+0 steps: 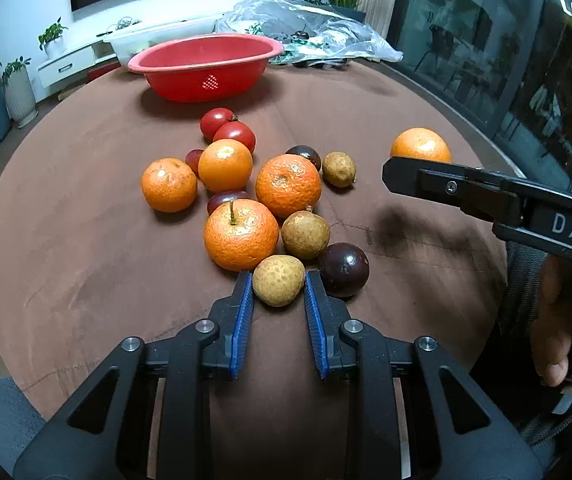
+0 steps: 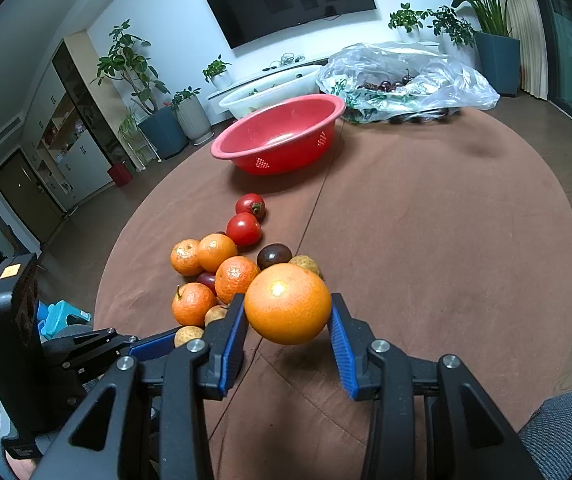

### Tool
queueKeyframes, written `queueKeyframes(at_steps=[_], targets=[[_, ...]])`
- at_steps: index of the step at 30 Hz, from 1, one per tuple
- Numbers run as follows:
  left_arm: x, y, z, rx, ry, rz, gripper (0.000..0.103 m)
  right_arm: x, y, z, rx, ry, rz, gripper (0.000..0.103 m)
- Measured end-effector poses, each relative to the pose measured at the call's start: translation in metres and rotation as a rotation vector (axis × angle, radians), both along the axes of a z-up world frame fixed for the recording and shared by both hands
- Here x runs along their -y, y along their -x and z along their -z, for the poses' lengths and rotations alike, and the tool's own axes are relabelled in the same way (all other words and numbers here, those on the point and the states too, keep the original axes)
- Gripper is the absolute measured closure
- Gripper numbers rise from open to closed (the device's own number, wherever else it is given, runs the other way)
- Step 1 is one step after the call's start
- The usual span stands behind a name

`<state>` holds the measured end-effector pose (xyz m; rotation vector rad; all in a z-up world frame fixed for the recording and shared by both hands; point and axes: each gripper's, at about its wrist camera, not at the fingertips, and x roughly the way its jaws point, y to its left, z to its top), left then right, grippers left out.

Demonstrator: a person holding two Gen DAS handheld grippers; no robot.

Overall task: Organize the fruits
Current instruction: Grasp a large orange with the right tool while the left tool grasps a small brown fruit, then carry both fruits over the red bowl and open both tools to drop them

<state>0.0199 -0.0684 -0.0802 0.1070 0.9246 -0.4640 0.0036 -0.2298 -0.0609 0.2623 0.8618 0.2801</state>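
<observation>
Fruit lies in a heap on the brown tablecloth [image 1: 86, 240]: several oranges [image 1: 241, 235], two red tomatoes [image 1: 234, 133], dark purple fruits [image 1: 343, 269] and tan round fruits [image 1: 305, 234]. My left gripper [image 1: 278, 278] is shut on the nearest tan fruit [image 1: 278, 286], its blue pads pressing both sides, low at the cloth. My right gripper [image 2: 287, 300] is shut on an orange [image 2: 287, 304], held above the cloth with a shadow under it. In the left wrist view that orange [image 1: 420, 145] shows at the right, behind a black finger.
A red basin [image 1: 206, 66] stands beyond the heap, also seen in the right wrist view as the red basin [image 2: 282, 136]. Behind it are a white tub [image 2: 270, 92] and a clear plastic bag [image 2: 405, 80] holding dark fruit. A hand [image 1: 557, 320] grips the right tool.
</observation>
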Motion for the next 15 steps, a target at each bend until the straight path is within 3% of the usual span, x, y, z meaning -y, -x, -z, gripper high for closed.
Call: queueKeyframes(at_steps=[10,15], targets=[[-0.032,0.008,-0.003,-0.010,0.067,-0.035,0.079,-0.006,-0.002,0.003,-0.014,0.024,-0.012,0.060],[-0.051,0.004,-0.019,0.010,0.109,-0.056,0.079,-0.008,-0.005,0.002,-0.025,0.022,-0.020,0.060]])
